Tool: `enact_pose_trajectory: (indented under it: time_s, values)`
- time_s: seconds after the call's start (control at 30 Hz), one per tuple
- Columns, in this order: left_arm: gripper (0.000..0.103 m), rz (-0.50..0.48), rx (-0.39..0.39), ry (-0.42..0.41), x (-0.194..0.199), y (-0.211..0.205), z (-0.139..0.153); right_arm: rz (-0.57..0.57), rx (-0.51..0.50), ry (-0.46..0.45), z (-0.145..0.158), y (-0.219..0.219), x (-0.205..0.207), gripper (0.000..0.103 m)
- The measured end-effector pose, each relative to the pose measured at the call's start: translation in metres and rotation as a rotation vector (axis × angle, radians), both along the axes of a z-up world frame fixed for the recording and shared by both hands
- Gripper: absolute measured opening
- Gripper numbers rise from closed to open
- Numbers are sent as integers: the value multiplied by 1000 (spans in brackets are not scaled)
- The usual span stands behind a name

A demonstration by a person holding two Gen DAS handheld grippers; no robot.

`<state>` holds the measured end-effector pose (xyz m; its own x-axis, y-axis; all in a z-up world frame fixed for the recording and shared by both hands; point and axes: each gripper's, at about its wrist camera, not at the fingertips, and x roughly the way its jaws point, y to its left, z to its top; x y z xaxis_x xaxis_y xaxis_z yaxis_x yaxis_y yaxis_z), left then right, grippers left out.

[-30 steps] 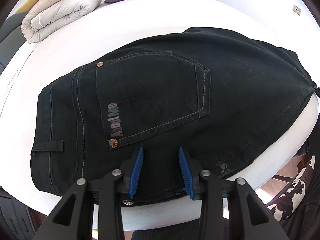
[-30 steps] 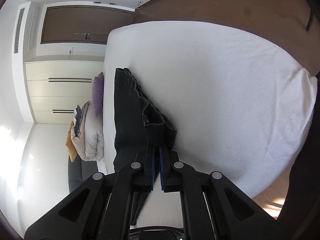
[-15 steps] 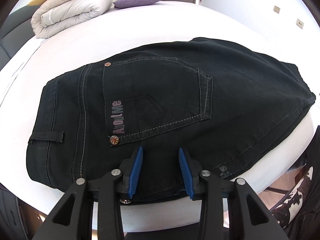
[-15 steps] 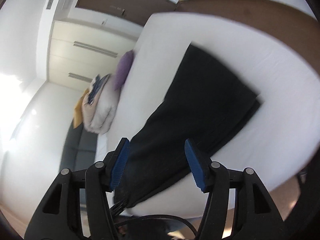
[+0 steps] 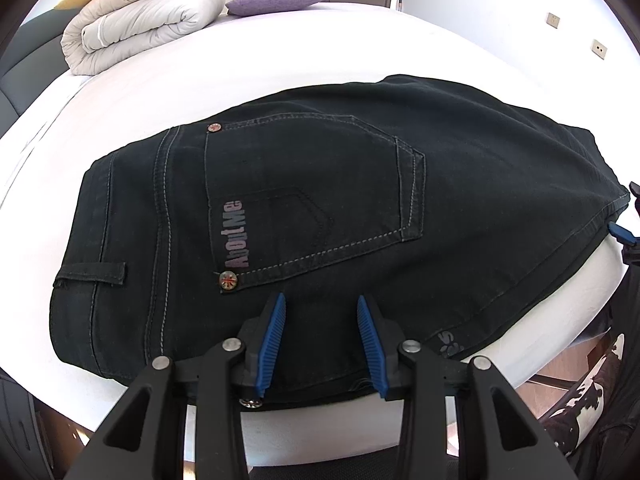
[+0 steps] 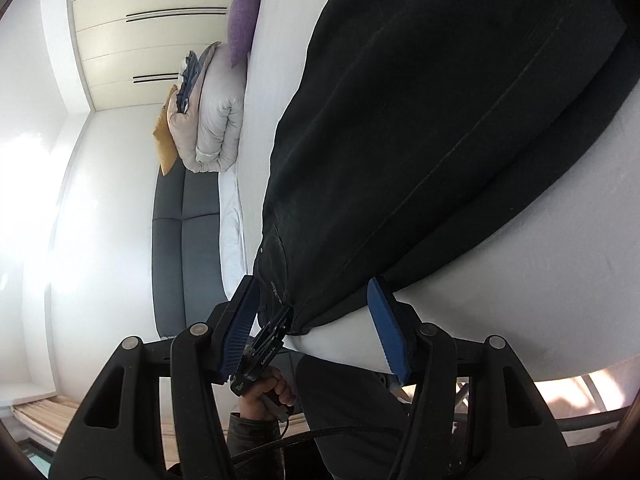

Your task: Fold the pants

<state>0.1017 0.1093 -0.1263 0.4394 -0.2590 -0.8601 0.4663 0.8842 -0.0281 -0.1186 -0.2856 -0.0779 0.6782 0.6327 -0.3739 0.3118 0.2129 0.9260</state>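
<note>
My left gripper (image 5: 321, 340) straddled the waist edge of the black jeans (image 5: 360, 200) on the bed (image 5: 240, 64), jaws half-open and unclamped, while my right gripper (image 6: 316, 320), jaws just opened wide and empty, faced the near long edge.

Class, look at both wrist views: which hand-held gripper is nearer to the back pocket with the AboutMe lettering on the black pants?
Left. The left hand-held gripper sits at the pants' near edge, just below the back pocket. The right hand-held gripper is farther along the leg, jaws open.
</note>
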Motion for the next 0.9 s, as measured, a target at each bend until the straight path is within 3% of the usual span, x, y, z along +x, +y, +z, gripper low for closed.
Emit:
enact_pose_trajectory:
  time_s: [0.4, 0.43, 0.53, 0.57, 0.63, 0.9]
  values:
    - [40, 2, 11, 2, 10, -9, 3, -33, 51, 85, -35, 14, 24, 52]
    - [40, 2, 12, 2, 10, -9, 3, -33, 55, 86, -36, 18, 30, 49]
    - [40, -2, 16, 2, 11, -11, 3, -27, 50, 98, -43, 18, 40, 25]
    - [40, -3, 17, 3, 11, -12, 3, -25, 49, 103, -47, 19, 41, 13]
    - [40, -7, 19, 4, 11, -12, 3, -28, 37, 120, -55, 20, 41, 2]
    - [41, -32, 41, 8, 11, -16, 5, 16, -43, 101, -53, 32, 41, 1]
